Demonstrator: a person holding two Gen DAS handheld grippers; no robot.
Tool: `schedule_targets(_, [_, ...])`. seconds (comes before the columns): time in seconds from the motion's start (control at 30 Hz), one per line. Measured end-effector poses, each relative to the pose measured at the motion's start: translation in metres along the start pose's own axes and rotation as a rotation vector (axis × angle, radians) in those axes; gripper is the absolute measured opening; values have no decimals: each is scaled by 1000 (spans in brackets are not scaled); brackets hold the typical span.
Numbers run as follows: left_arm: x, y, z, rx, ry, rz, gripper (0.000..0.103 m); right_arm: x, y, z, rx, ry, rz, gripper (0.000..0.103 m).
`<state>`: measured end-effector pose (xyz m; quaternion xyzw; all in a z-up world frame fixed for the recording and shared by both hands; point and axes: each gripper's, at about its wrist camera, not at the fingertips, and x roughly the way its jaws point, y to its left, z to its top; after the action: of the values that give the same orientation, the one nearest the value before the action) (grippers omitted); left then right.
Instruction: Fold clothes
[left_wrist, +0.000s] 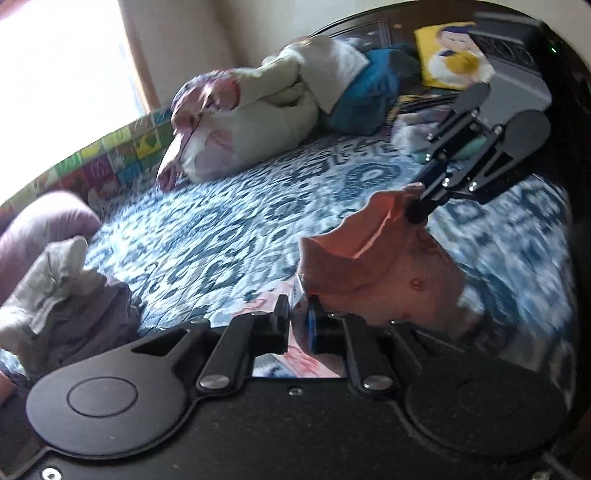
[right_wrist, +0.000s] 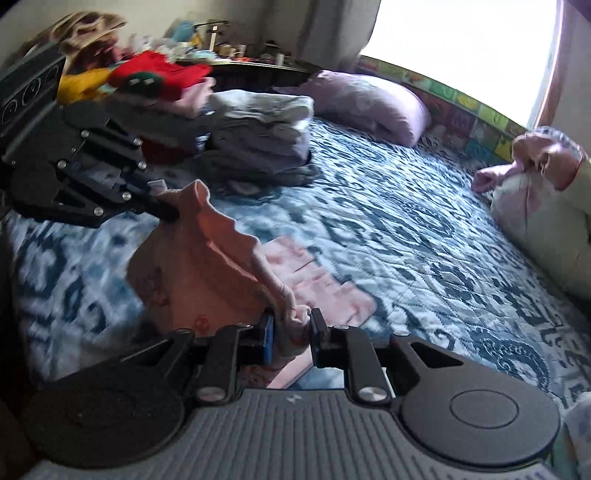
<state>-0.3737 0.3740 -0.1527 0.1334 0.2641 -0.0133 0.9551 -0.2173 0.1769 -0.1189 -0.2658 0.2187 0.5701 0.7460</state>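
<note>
A pink garment (left_wrist: 369, 254) hangs stretched between my two grippers above the blue patterned bedspread (left_wrist: 221, 236). My left gripper (left_wrist: 301, 321) is shut on one edge of it. My right gripper (left_wrist: 417, 214) shows at upper right in the left wrist view, shut on the other edge. In the right wrist view the right gripper (right_wrist: 291, 328) pinches bunched pink cloth (right_wrist: 207, 269), and the left gripper (right_wrist: 171, 214) holds the far corner at left. The garment's lower part (right_wrist: 321, 291) lies flat on the bedspread (right_wrist: 406, 240).
A stack of folded clothes (right_wrist: 258, 125) stands at the back of the bed, with red and yellow items (right_wrist: 155, 77) behind. A purple pillow (right_wrist: 369, 103) lies by the wall. A heap of unfolded laundry (left_wrist: 266, 107) sits at the far side. Crumpled clothes (left_wrist: 66, 291) lie at left.
</note>
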Motion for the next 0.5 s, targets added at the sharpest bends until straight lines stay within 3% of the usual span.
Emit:
schedule_targets(0.17, [45, 36, 5, -100, 28, -26, 8, 45, -40, 9, 94, 19, 14, 20])
schedule_targets(0.5, [114, 73, -3, -209, 119, -89, 8, 124, -98, 3, 278, 117, 81, 20])
